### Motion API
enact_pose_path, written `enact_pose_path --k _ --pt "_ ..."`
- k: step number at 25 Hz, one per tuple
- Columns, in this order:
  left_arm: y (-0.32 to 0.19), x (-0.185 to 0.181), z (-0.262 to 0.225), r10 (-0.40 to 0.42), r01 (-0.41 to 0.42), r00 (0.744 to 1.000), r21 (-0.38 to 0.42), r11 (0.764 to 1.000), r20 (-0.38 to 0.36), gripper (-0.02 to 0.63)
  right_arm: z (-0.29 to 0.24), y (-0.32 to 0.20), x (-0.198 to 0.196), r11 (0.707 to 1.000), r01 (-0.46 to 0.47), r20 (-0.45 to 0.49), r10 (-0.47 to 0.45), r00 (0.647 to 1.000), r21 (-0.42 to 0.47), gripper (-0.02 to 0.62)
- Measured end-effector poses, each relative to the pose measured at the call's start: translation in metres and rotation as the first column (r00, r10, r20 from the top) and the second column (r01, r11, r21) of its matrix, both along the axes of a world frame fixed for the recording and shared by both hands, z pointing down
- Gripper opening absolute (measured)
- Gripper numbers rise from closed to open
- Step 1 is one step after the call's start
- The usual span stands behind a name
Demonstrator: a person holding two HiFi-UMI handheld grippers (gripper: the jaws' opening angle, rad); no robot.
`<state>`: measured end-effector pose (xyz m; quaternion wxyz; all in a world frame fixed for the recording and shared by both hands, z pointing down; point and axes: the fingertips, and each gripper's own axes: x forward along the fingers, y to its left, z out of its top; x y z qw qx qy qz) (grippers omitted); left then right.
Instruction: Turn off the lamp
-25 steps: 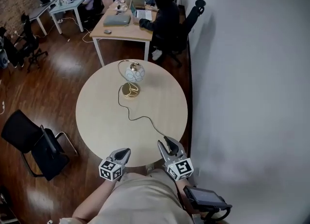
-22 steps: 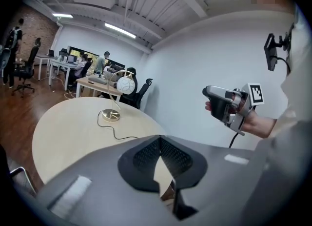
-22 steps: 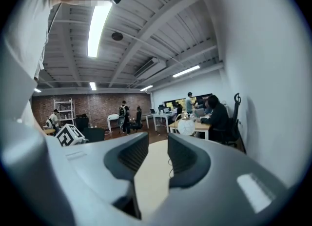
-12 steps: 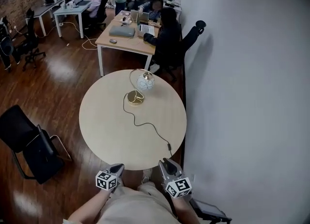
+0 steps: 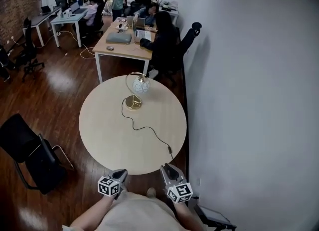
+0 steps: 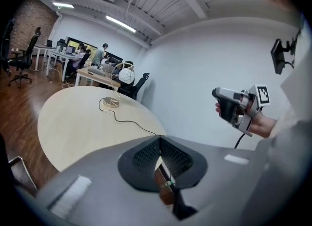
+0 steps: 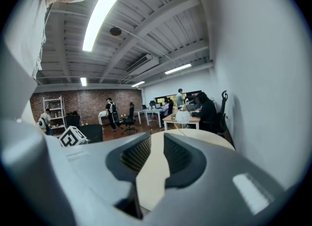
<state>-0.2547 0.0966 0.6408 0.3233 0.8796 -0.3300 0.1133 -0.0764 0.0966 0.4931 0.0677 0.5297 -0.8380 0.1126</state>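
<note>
Black chair (image 5: 25, 150): one, far left on the wood floor, well apart from the table.
Left gripper (image 5: 121, 174): one, hung just off the near edge of the round table (image 5: 99, 125). Its own view showed the jaws pretty much pinched together, tips meeting, nothing caught in them.
Round table: one, pale top, carrying only the lamp and its cord.
Lamp (image 5: 135, 91): one, the thing to switch off. It stood on the far side of the table, well away from both grippers, with a gold base (image 5: 132, 102), a curved gold arm and a white globe shade (image 5: 141, 85). Honestly couldn't tell if it was lit.
Cord (image 5: 144, 127): one, black, snaked from the base across the top to the near-right edge, close to the right gripper.
Wooden desk (image 5: 124, 43): one right behind the table, with a person in black (image 5: 162, 40) sitting at it.
Right gripper (image 5: 167, 169): one, also just off the near edge. Jaws sat clearly apart, with only tabletop showing through the gap, gripping nothing.
White wall (image 5: 249, 100): filled the whole right side.
</note>
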Motion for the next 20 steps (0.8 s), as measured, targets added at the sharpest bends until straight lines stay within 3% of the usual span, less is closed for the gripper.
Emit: enact_pose_path --k 4,9,12,15,20 --pt "-0.002 0.036 -0.029 -0.034 0.035 0.997 0.011 0.999 -0.070 0.002 0.007 -0.001 0.034 1.000 -0.011 -0.070 0.010 0.998 -0.015 0.083" --pt "-0.001 0.061 -0.027 0.020 -0.019 1.000 0.027 0.999 -0.019 0.002 0.029 0.002 0.047 0.999 -0.022 -0.032 0.021 0.999 -0.038 0.084" --pt "0.009 0.075 -0.027 0.044 -0.044 0.999 0.018 0.999 -0.011 0.002 0.043 0.012 0.050 0.997 -0.006 -0.056 0.001 0.998 -0.078 0.084" --pt "0.017 0.087 -0.025 0.070 -0.070 0.998 0.022 0.997 0.003 0.002 0.054 0.013 0.068 0.994 -0.048 -0.089 0.040 0.995 -0.093 0.087" --pt "0.015 0.080 -0.026 0.038 -0.038 0.999 0.022 0.999 0.013 0.002 0.063 0.013 0.089 0.987 -0.112 -0.107 0.100 0.989 -0.115 0.043"
